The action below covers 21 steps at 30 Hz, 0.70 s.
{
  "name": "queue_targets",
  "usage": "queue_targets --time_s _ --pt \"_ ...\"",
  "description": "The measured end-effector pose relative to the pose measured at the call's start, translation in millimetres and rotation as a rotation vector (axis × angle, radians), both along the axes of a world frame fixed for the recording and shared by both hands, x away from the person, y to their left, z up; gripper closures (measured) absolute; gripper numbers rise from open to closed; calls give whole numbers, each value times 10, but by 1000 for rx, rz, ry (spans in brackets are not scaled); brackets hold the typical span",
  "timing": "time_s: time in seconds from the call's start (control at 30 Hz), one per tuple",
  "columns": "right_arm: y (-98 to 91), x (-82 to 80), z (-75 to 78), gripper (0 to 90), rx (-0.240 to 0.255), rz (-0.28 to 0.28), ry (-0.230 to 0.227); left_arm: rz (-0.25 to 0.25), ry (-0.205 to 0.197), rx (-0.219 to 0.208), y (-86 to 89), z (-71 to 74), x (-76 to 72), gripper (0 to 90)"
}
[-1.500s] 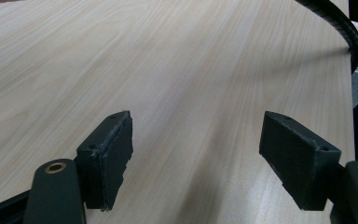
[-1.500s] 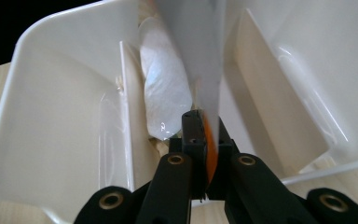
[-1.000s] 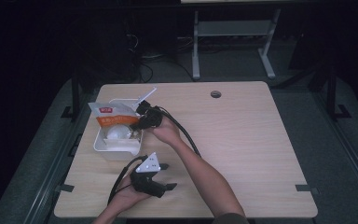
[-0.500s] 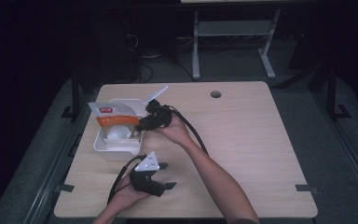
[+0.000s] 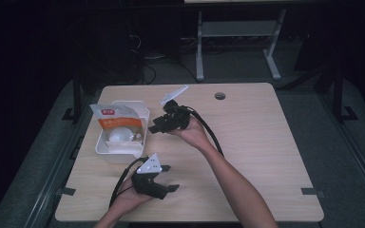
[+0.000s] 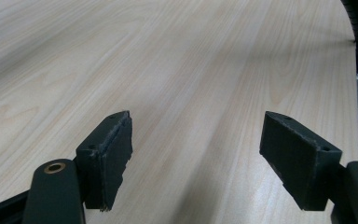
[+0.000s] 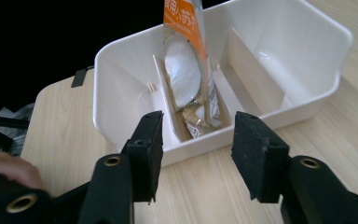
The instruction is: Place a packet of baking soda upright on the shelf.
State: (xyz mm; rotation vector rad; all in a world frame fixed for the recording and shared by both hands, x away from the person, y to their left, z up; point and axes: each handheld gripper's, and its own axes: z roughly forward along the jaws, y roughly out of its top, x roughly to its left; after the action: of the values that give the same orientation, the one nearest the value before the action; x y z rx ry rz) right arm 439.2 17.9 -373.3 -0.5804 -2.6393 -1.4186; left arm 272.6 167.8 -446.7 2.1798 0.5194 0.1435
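White divided bin (image 5: 105, 142): near the table's (image 5: 256, 156) left edge; partitions inside.

Orange-and-clear snack packet (image 5: 115, 124): upright in a middle compartment of the bin, pale round contents visible; placement looks done, withdrawal appears to be what remains.

Left gripper (image 5: 164, 188): resting low near the table's front edge, well apart from the bin; jaws spread wide, empty, bare wood between them in the left gripper view.

Right gripper (image 5: 153, 128): just beside the bin's near wall, aimed at the packet; jaws released, moderately apart, gripping nothing, not touching bin or packet.
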Motion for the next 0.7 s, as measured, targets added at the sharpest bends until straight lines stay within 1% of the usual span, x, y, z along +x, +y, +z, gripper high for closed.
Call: queue_targets --time_s 0.07,0.13,0.2,0.27,0.43,0.57,0.7 --pt "-80 -5 15 506 4 -3 -1 0 -3 0 -5 1 -1 249" --pt "-161 -12 27 502 5 -9 9 -1 -4 4 -11 -2 0 249" --pt "-236 -17 34 497 6 -15 6 1 -7 5 -11 -2 1 248" --pt "-306 -25 43 496 16 -26 8 7 -10 0 -9 1 3 248" --pt "-450 -46 50 472 19 -44 4 8 -7 4 -9 -5 14 248" --pt "-567 -66 51 449 27 -60 10 7 -6 7 -15 -11 14 249" --pt "-660 -86 49 437 25 -65 22 8 -6 7 -7 -10 18 248"
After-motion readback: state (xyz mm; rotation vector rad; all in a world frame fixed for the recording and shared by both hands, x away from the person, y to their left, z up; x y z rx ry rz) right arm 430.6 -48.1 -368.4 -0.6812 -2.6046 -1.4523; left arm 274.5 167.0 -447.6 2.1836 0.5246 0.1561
